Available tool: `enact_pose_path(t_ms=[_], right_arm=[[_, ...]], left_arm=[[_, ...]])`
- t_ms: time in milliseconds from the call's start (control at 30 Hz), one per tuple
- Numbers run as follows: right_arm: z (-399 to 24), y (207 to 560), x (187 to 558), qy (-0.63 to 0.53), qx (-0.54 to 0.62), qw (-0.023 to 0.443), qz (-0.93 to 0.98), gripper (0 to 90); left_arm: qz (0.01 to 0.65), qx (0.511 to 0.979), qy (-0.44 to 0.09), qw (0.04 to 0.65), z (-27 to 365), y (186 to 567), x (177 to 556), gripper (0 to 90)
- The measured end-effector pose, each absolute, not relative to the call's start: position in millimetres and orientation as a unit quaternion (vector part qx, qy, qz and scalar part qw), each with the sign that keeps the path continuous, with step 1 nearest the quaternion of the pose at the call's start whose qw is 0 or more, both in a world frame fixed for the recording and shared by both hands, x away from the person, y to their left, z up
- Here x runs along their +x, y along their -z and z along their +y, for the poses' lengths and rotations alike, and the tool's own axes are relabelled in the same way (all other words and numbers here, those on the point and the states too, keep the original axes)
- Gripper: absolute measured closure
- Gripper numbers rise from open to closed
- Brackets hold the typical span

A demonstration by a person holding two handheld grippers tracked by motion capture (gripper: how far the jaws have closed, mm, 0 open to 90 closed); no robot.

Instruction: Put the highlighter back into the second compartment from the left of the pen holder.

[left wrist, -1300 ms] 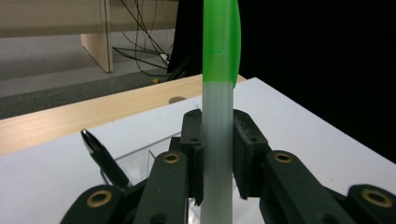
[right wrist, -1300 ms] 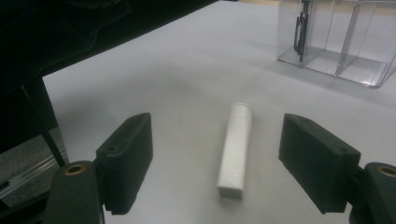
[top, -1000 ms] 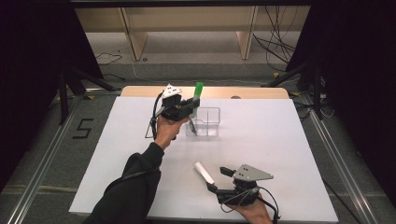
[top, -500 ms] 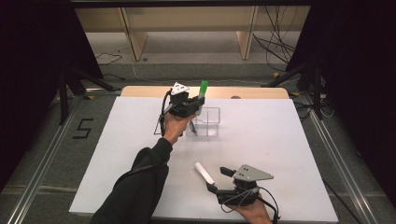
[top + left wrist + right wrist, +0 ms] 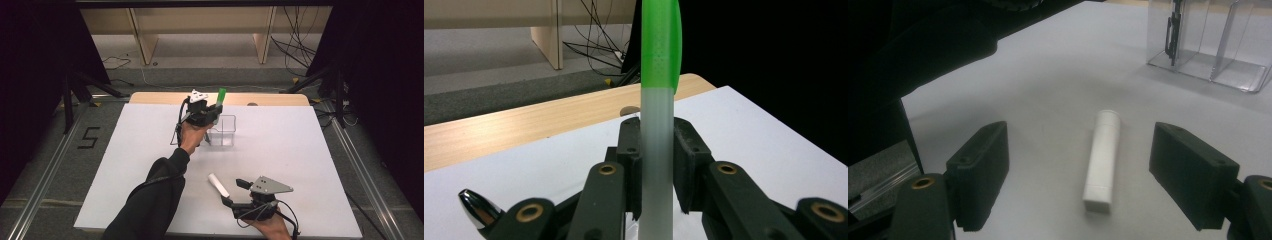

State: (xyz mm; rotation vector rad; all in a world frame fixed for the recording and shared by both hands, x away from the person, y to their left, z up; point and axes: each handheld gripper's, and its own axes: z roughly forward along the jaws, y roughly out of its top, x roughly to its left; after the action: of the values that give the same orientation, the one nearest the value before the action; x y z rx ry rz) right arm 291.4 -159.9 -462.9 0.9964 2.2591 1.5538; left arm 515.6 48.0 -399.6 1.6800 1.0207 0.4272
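Right gripper [image 5: 1080, 175] spread wide, white tube [image 5: 1103, 159] lying flat between its jaws (untouched); closing off-centre could roll it away. Farther, left gripper [image 5: 658, 165] clenched on green-capped tube [image 5: 657, 125], upright beside clear divided box [image 5: 222, 131]; it may clip the wall.

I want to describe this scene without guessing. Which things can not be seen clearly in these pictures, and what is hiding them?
- Green-capped tube: in the left gripper view its top and bottom are cut off by the picture edges.
- Clear container: in the high view the left gripper and hand cover its near-left part; what it holds is too small to tell.
- White tube: any marking is too blurred to read between the open right gripper jaws.
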Motion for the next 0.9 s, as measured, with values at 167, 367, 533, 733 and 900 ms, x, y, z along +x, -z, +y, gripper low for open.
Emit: enact_pose_path(t_ms=[167, 367, 533, 733, 900], right_arm=[[-159, 463, 291, -0.528, 0.338, 0.111, 0.771, 24.9], [-159, 463, 291, -0.526, 0.337, 0.112, 0.773, 25.0], [-159, 463, 291, -0.526, 0.336, 0.112, 0.773, 25.1], [-159, 463, 291, -0.526, 0.334, 0.112, 0.774, 25.2], [-158, 463, 291, -0.525, 0.332, 0.113, 0.775, 25.3]], left_arm=[[0.427, 0.708, -0.182, 0.532, 45, 403, 516, 76.2], [0.431, 0.709, -0.186, 0.526, 44, 409, 516, 76.1], [0.431, 0.713, -0.186, 0.521, 44, 414, 515, 76.1], [0.429, 0.716, -0.187, 0.517, 43, 415, 515, 76.1], [0.430, 0.717, -0.189, 0.515, 43, 416, 515, 76.0]])
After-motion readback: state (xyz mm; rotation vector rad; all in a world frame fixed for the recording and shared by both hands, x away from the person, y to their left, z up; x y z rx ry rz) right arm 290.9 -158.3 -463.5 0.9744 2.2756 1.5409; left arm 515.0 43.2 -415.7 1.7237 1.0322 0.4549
